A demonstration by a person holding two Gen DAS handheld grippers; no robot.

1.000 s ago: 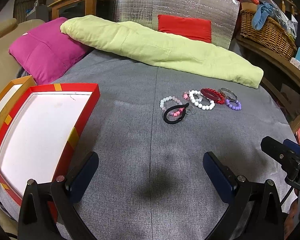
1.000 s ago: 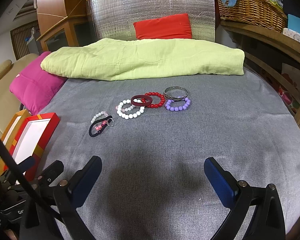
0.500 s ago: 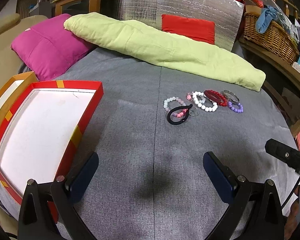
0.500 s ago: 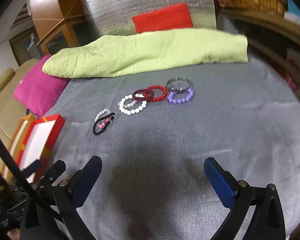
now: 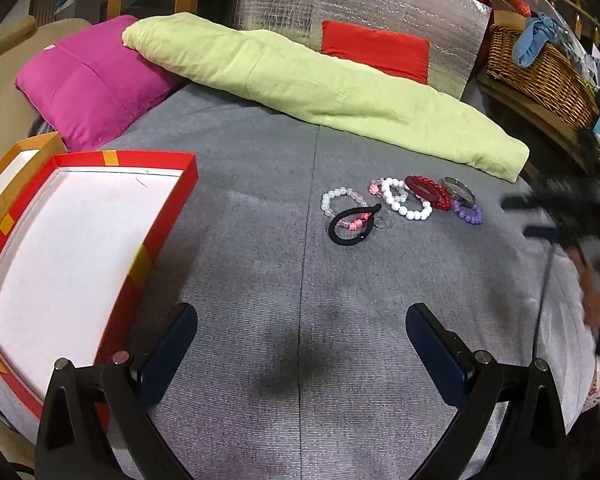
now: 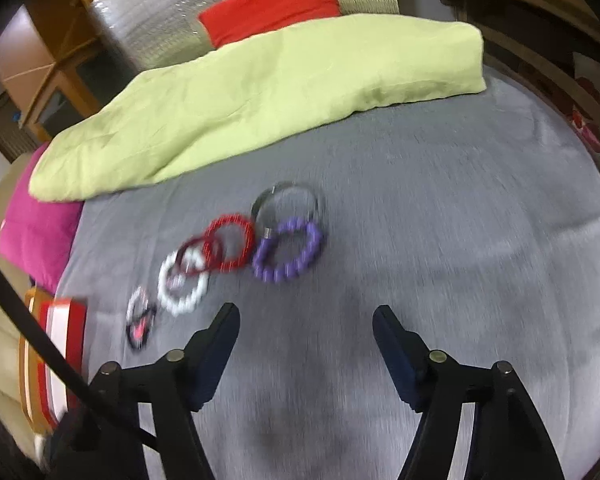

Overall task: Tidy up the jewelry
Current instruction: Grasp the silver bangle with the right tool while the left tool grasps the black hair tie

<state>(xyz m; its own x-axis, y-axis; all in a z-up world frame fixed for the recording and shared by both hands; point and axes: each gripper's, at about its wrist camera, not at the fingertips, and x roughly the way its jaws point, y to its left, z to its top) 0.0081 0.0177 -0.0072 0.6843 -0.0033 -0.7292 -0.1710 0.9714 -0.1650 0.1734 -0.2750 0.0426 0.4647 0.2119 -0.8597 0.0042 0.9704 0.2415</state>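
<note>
We are reaching for the purple bracelet with the right gripper, and its jaws are standing part way open with nothing between them. To do this well, we are thinking one finger should go inside the ring and one outside, so the beads get pinched and do not roll away. We should go slow, since the right view is blurry and the silver bangle is touching the purple one. We do not want to drag both along.

The left gripper is hanging wide open over bare grey cloth, holding nothing. It is waiting near the red box, which is sitting open with a white floor and nothing in it. We think the jewelry goes in there.

The bracelets are lying in a row on the cloth, well apart from the box. We are seeing a black hair tie over a clear bead bracelet, then a white bead one, then a red one with a dark red ring on top. They are overlapping like links.
</note>
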